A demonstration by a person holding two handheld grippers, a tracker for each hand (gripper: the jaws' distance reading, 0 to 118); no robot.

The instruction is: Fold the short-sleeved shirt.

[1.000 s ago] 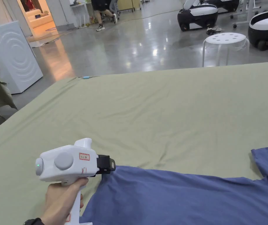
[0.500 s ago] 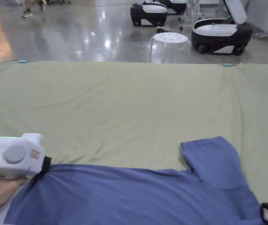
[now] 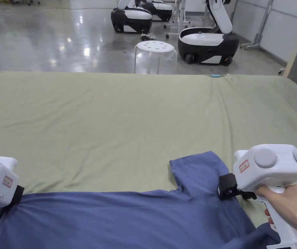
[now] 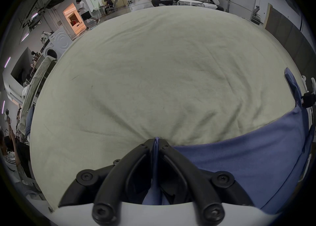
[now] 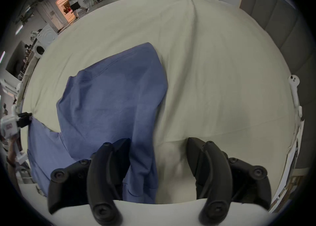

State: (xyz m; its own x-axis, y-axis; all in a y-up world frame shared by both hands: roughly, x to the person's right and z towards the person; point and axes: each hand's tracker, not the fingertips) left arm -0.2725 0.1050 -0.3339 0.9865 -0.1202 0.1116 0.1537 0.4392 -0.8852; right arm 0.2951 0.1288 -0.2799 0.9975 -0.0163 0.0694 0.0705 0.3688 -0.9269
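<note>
Blue shirt [image 4: 239, 158] hem is pinched by left gripper [image 4: 156, 141]; sleeve [image 5: 119, 93] is straddled by right gripper [image 5: 159, 144], jaws spread.

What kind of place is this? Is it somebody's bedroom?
Probably not a bedroom. It looks like a big robot lab or workshop: a wide shiny floor with wheeled robots parked on it, a white stool, and a washing machine beside a large cloth-covered table where the blue shirt lies.
</note>
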